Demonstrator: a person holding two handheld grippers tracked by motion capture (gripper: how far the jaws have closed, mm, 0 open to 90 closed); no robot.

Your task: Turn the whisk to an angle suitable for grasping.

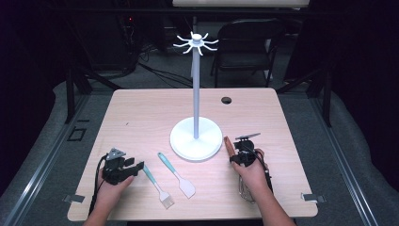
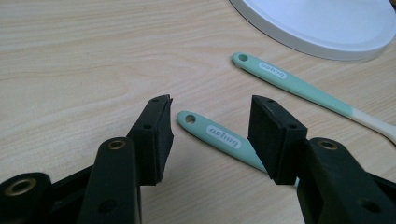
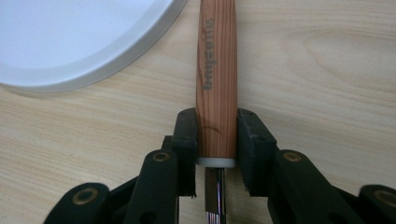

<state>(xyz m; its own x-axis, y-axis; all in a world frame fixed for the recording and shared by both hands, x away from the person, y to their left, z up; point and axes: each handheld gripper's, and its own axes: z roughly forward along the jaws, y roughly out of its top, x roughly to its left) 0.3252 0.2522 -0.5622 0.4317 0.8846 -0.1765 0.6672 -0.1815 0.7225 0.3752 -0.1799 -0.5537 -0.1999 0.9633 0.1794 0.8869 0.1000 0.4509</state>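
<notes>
Between the right gripper's [image 3: 215, 135] jaws we held a whisk's wooden handle [image 3: 215, 70], clamped just above its white collar, wires [image 1: 245, 190] trailing back under the wrist. Our left gripper [image 2: 210, 135] stood with jaws apart over the teal handle of a pastry brush [image 2: 219, 137] lying flat on the wooden table [image 1: 141, 113]. Just beside it lay a teal-handled spatula [image 1: 178, 175], near the white hook stand's round base [image 1: 196, 139].

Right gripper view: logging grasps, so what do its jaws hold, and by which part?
The whisk, held at the lower end of its wooden handle, next to the white collar.
</notes>
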